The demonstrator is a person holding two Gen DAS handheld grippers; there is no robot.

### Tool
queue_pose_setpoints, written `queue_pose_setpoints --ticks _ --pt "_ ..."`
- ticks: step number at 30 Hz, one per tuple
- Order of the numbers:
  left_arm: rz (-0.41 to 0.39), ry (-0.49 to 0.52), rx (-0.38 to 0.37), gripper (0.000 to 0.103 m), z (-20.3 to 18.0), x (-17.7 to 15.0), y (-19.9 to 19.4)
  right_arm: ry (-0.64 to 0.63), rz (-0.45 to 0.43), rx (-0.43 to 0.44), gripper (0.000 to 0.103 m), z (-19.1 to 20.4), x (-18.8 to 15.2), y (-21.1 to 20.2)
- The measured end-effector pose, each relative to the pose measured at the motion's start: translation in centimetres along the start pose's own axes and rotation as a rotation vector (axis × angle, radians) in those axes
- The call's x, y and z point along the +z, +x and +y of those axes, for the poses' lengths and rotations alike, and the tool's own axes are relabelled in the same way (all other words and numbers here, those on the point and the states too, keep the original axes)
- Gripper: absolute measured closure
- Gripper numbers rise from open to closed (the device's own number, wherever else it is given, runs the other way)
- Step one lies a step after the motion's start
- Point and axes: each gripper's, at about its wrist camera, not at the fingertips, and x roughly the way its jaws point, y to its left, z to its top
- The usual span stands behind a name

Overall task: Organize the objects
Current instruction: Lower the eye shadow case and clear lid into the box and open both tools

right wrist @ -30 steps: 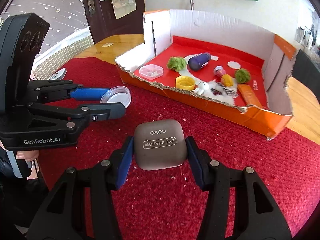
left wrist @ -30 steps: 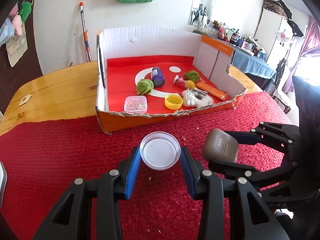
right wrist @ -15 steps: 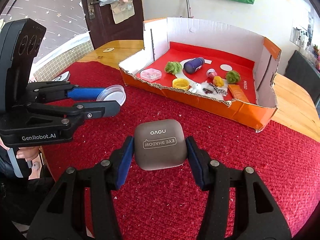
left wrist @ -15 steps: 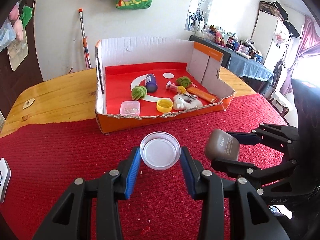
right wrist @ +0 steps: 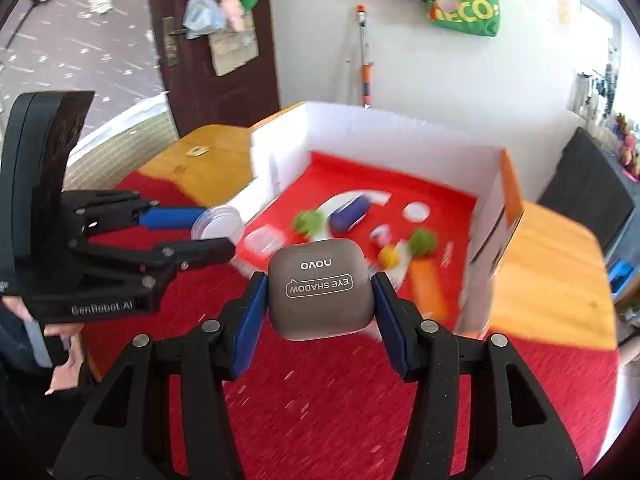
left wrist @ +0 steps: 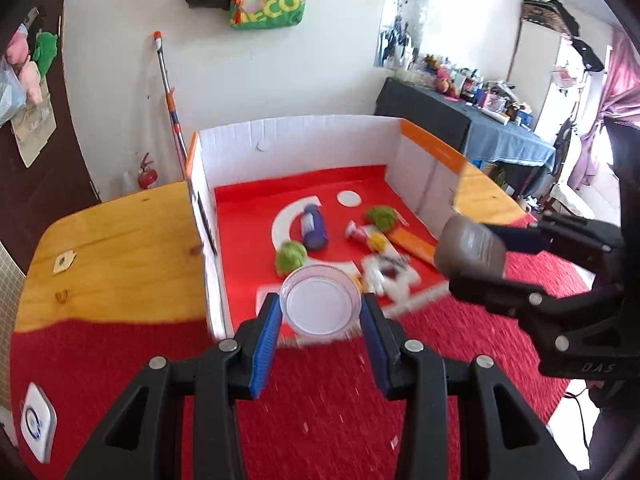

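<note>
Several items already lie in the cardboard box point(left wrist: 432, 148); still to place: the clear lid point(left wrist: 320, 306) clamped in the left hand-held gripper point(left wrist: 320, 320) and the eye-shadow case point(right wrist: 320, 288) gripped by the right hand-held gripper point(right wrist: 318, 300).

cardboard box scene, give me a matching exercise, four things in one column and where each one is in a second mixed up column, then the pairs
Things
1. clear round lid
2. eye shadow case
3. purple bottle
4. green bag

Places
A. hanging on the wall
B. lying on the red floor of the cardboard box
C. between the left gripper pads
D. between the right gripper pads

Pairs: 1-C, 2-D, 3-B, 4-A
</note>
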Motion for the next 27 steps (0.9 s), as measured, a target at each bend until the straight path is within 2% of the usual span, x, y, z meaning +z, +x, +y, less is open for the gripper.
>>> queue_pose_setpoints --ticks 3,5,9,15,21,27 --pt "0.041 -0.036 0.014 0.061 0.9 2.3 2.0 0.03 0.033 -0.033 0.052 -1.8 2.6 1.9" --pt "0.058 -0.032 0.05 0.061 1.3 3.7 3.5 0.049 0.05 -0.056 0.052 -2.9 3.9 3.2" --pt "0.104 -0.04 0.102 0.061 2.0 5.5 6.3 0.088 0.098 -0.107 0.052 -4.9 6.1 6.3" --pt "0.164 -0.078 0.132 0.061 2.9 7.3 9.3 0.131 0.168 -0.148 0.052 -7.1 8.5 10.3" --pt "0.231 -0.089 0.159 0.061 3.1 8.0 12.0 0.156 0.25 -0.176 0.052 -8.8 9.4 14.1" --pt "0.264 -0.099 0.195 0.061 3.3 8.5 13.8 0.169 0.288 -0.164 0.052 -9.5 9.4 15.8"
